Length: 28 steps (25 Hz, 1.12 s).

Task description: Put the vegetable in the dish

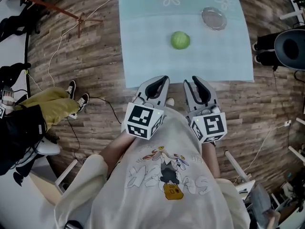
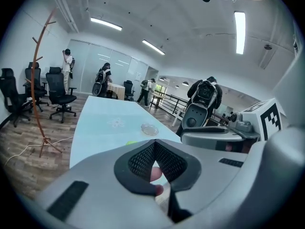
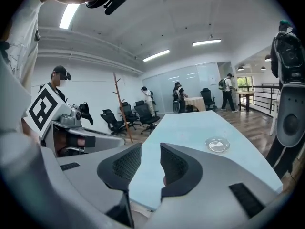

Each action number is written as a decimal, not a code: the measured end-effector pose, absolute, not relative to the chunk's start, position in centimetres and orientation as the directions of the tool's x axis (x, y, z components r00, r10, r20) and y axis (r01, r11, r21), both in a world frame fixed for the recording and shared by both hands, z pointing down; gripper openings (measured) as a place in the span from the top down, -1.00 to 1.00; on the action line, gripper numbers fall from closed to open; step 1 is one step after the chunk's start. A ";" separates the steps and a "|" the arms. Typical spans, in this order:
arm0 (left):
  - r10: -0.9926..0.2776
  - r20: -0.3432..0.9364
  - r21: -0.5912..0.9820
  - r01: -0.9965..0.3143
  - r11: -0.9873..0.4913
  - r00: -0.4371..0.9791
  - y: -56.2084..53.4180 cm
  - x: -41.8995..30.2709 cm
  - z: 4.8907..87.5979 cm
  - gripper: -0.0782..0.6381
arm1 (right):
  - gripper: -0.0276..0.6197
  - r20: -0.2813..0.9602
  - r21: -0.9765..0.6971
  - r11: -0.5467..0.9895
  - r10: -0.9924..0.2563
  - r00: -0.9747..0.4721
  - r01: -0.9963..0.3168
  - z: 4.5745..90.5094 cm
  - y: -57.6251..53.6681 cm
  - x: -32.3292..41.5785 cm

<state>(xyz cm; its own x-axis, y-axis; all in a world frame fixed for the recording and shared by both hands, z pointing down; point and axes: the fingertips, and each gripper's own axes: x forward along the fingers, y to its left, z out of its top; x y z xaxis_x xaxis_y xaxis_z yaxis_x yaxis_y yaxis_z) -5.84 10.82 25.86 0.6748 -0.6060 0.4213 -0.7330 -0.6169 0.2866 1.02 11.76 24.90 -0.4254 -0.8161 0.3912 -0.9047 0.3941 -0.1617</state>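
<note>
A round green vegetable (image 1: 180, 40) lies on the table's pale blue cloth (image 1: 143, 56). A clear glass dish (image 1: 214, 18) stands empty, farther back and to the right of it. Both grippers hover at the table's near edge, short of the vegetable. My left gripper (image 1: 162, 80) is shut with nothing in it. My right gripper (image 1: 196, 80) is open by a narrow gap, with nothing between its pads. The left gripper view shows the dish (image 2: 149, 129) and a sliver of the vegetable (image 2: 130, 142) over the closed jaws. In the right gripper view only the dish (image 3: 217, 145) shows.
A wooden coat stand (image 1: 78, 18) and loose cables (image 1: 57, 46) are on the floor left of the table. A seated person's legs (image 1: 52, 104) are at the far left. A black machine (image 1: 290, 44) stands right of the table. Office chairs (image 2: 59, 92) and people stand farther back.
</note>
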 end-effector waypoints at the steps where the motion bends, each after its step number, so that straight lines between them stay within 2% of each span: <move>1: -0.605 0.419 0.289 -0.731 -0.618 0.677 9.8 -6.0 25.9 0.79 | 0.50 0.401 -0.161 0.399 -0.809 -0.429 -0.903 25.2 10.7 0.8; 7: -0.596 0.408 0.310 -0.719 -0.622 0.692 4.9 -7.3 26.2 0.79 | 0.27 0.449 -0.108 0.408 -0.794 -0.411 -0.907 26.2 5.5 -0.2; 21: -0.578 0.450 0.353 -0.730 -0.586 0.681 -0.1 -6.7 29.2 0.79 | -0.51 0.543 -0.093 0.457 -0.721 -0.430 -0.885 31.2 -0.2 0.7; 28: -0.593 0.488 0.343 -0.766 -0.544 0.640 -0.5 -5.8 30.7 0.79 | -0.59 0.565 -0.089 0.494 -0.690 -0.452 -0.865 33.4 -1.3 2.0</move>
